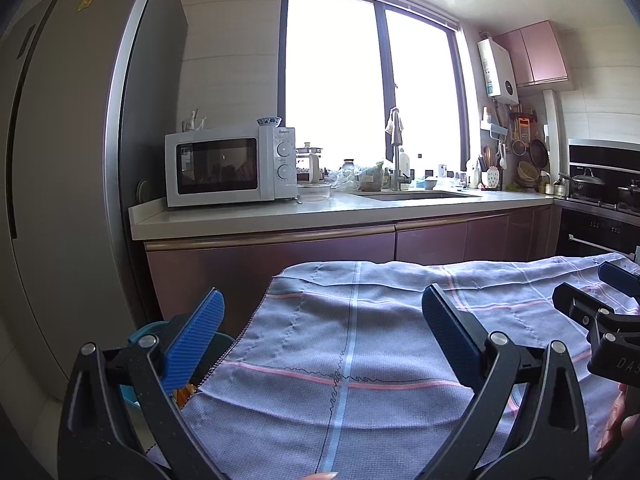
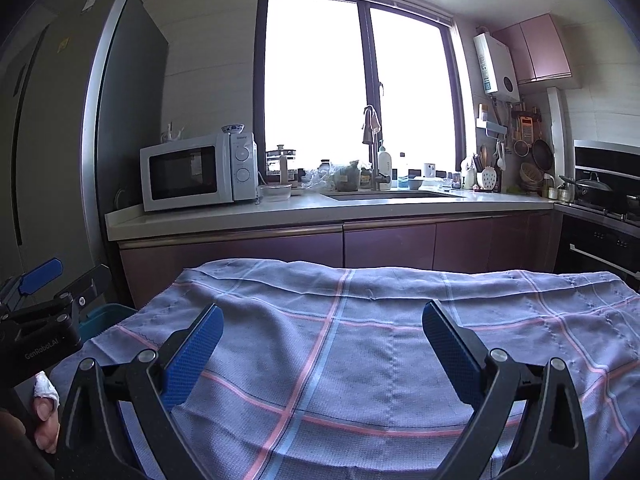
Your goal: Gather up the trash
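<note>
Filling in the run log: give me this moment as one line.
left gripper: open, empty | right gripper: open, empty | both over checked cloth | teal bin at cloth's left edge | trash: none visible

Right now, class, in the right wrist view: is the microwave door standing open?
No. The white microwave on the countertop has its dark glass door shut flush against its front.

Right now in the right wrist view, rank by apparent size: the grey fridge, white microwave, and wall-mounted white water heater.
1. Grey fridge, largest.
2. White microwave.
3. White water heater, smallest, though it hangs farther away.
</note>
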`<action>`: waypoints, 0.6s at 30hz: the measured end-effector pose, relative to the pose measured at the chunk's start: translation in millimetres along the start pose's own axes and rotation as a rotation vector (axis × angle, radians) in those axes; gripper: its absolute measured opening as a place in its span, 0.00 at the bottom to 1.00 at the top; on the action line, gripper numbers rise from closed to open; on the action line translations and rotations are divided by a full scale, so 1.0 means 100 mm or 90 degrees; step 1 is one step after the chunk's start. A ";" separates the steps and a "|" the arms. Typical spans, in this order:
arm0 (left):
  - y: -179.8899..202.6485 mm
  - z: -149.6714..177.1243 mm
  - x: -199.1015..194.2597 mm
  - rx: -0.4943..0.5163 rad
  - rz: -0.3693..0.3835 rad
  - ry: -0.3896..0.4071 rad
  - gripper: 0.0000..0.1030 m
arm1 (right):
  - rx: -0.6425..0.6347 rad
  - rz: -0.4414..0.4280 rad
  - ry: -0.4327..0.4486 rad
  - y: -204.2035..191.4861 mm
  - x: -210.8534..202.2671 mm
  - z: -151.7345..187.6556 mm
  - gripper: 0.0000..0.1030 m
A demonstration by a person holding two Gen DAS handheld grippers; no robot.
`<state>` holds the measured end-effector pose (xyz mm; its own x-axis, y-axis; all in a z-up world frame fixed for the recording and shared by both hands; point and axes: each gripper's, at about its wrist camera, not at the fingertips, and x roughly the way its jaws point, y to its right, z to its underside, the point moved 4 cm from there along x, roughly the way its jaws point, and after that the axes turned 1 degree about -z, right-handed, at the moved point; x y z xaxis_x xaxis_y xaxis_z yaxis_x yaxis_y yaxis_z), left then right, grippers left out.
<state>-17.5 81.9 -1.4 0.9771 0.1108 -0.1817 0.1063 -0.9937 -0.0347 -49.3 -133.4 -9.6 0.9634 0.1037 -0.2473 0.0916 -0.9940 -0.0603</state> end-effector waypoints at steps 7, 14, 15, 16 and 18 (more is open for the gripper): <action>0.00 0.00 -0.01 0.002 -0.001 0.005 0.94 | 0.001 0.000 0.001 0.01 0.00 -0.01 0.93; 0.01 -0.01 -0.01 0.005 0.002 0.007 0.95 | 0.006 0.001 0.004 0.03 -0.02 -0.01 0.93; 0.01 -0.01 0.00 0.005 0.002 0.007 0.94 | 0.005 0.001 0.003 0.03 -0.02 -0.01 0.93; 0.01 -0.01 -0.01 0.005 0.002 0.008 0.94 | 0.006 0.001 0.004 0.04 -0.02 -0.01 0.93; 0.01 -0.01 -0.01 0.006 0.003 0.008 0.95 | 0.005 0.001 0.003 0.04 -0.01 -0.01 0.93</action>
<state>-17.9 80.7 -0.7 0.9798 0.1064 -0.1691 0.1006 -0.9940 -0.0426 -49.3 -137.0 -8.6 0.9648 0.1022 -0.2423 0.0882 -0.9938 -0.0680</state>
